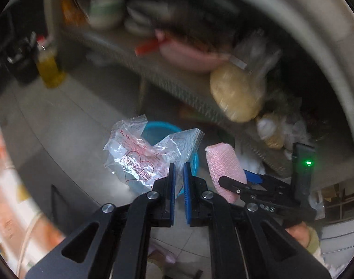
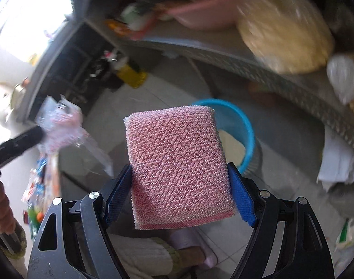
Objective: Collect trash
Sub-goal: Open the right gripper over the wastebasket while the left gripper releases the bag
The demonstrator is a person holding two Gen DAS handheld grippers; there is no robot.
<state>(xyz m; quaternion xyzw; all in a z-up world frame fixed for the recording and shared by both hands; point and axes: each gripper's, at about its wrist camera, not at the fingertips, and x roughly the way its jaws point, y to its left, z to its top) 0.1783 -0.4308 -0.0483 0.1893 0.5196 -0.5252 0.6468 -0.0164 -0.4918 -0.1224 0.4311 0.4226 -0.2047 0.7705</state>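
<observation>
Gripping crinkly wrapper [image 1: 139,153], meshy sponge [image 2: 179,165]

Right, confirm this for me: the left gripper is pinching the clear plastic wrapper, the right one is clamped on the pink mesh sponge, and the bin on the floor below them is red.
One detail is wrong: the bin is blue, not red, as the right wrist view shows. The rest stands: the left gripper pinches the clear plastic wrapper and the right gripper is clamped on the pink mesh sponge.
</observation>
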